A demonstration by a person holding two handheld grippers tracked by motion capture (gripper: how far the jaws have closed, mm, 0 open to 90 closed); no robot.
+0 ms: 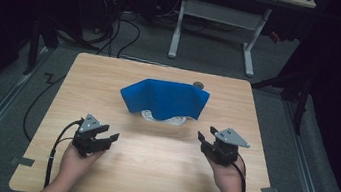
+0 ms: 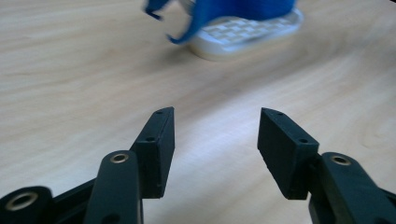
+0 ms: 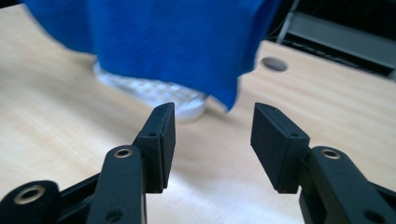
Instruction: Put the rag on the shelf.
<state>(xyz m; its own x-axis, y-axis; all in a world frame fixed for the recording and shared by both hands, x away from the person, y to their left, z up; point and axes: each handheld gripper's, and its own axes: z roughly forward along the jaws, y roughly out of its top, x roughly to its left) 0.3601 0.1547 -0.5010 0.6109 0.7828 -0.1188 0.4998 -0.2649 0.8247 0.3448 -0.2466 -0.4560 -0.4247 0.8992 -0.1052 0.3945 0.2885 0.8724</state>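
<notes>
**Both grippers wait, open, short of the blue cloth**

Near the table's front left corner, the left gripper hovers low over the wood. Its jaws stand wide apart with nothing between them and point inward toward the middle of the table. In the left gripper view bare wood shows through the gap.

At the middle of the table, somewhat toward the far edge, lies the cloth. It is draped over a white basket whose woven rim peeks out along the near side. The cloth is humped up, and its left flap ends in a point that hangs clear of the basket. Its right edge falls as a loose corner near a grey hole by the far edge.

Near the front right corner, the right gripper hangs the same way, spread wide and empty, well apart from the cloth. In the right gripper view the hanging corner sits just above the gap.

The cloth looks light, soft and limp. It will likely sag and fold wherever it is not held, and a pinch in the middle would bunch it. The two free corners, left point and right hanging corner, look like the best holds, one per gripper. The basket seems light too and may slide if the cloth drags on it.
</notes>
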